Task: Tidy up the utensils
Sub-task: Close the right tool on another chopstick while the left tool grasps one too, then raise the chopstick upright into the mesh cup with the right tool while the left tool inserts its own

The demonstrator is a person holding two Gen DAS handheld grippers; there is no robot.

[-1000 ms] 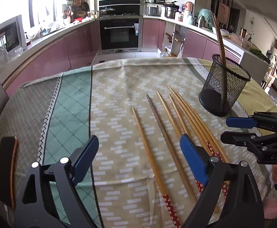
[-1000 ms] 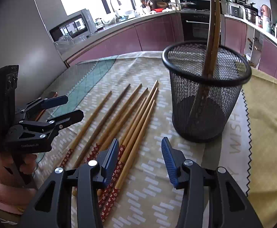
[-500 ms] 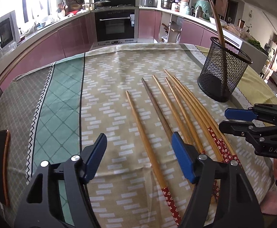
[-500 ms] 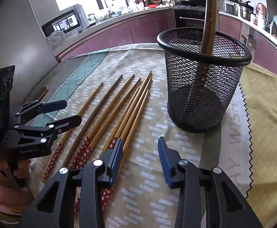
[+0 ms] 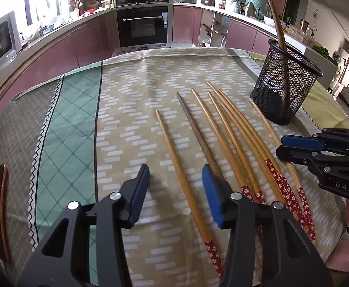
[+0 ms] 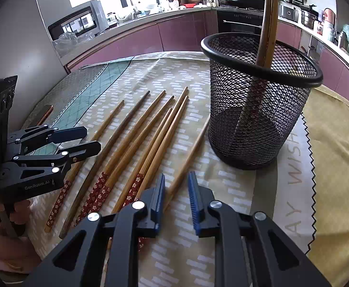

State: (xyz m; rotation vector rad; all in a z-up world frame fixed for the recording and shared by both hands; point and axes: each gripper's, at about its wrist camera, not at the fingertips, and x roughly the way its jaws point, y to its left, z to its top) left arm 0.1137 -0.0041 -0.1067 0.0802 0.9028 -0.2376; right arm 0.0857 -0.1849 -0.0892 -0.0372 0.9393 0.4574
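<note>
The left gripper (image 5: 175,191) is open, with nothing between its blue pads. One chopstick (image 5: 174,153) lies on the tablecloth (image 5: 131,91) right in the gap between them. A darker chopstick (image 5: 198,134) runs under the right-hand pad.

The other chopsticks (image 5: 241,143) lie in a row just to the right of the left gripper. Their red flowery ends point back toward it.

The right gripper (image 6: 176,197) is open too, but only a little way. It holds nothing. A thin chopstick (image 6: 188,155) lies on the cloth in front of it, between the pads. The black mesh cup (image 6: 258,110) stands ahead of it and to the right. Two chopsticks (image 6: 269,19) stand in the cup, leaning on its rim.
</note>
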